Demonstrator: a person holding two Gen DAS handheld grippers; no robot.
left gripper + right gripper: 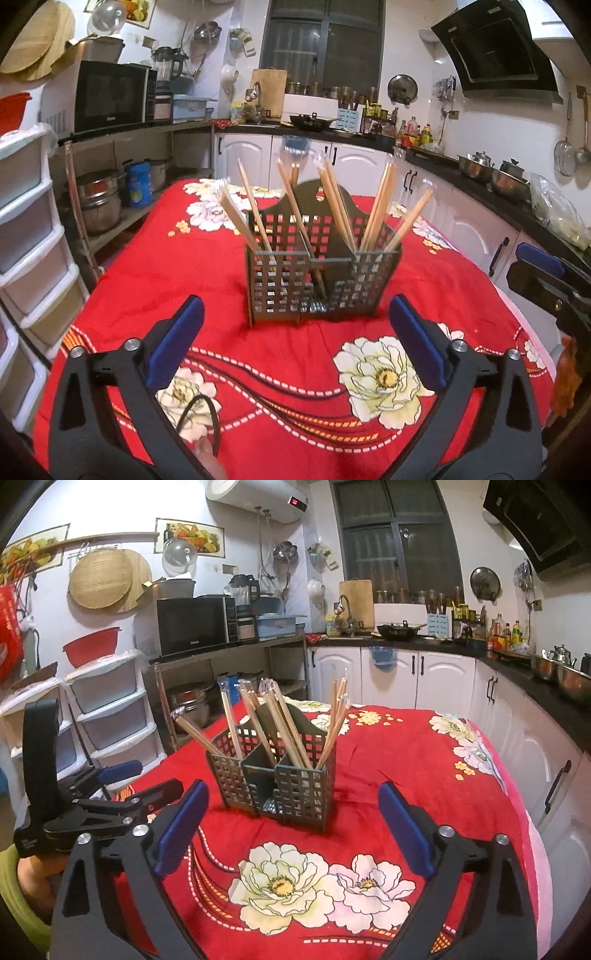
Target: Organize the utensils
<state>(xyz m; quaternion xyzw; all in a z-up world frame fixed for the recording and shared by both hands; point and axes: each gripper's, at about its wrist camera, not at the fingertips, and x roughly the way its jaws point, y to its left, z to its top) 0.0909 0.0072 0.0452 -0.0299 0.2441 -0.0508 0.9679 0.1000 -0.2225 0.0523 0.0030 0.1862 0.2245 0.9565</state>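
Left wrist view: we see the left gripper [295, 332] with its jaws spread wide and nothing between the blue pads [177, 339]. It hangs above the red floral tablecloth [280, 369] at 6 o'clock in the frame. The utensil caddy [321, 273], a grey perforated holder split into compartments, stands upright on the cloth at the centre of the frame, just beyond the fingertips and apart from them. Wrapped wooden chopsticks [332, 199] lean outward from its compartments, fanning toward 11, 12 and 1 o'clock. We count several pairs but cannot give an exact number. At 3 o'clock, part of the right gripper [546, 273] enters at the frame edge.

Right wrist view: we see the right gripper [291, 812] likewise released, jaws wide apart and holding nothing, low over the tablecloth [406, 768]. The utensil caddy [277, 782] stands just above centre, toward 12 o'clock, clear of both pads. The chopsticks [284, 720] stand tilted in it. At 9 o'clock the left gripper [144, 779] shows side-on, its fingers parted, near the caddy's left side without touching it.

Beyond the table, white cabinets [388, 675] run along 12 to 3 o'clock, and a microwave [195, 627] sits at 11 o'clock.
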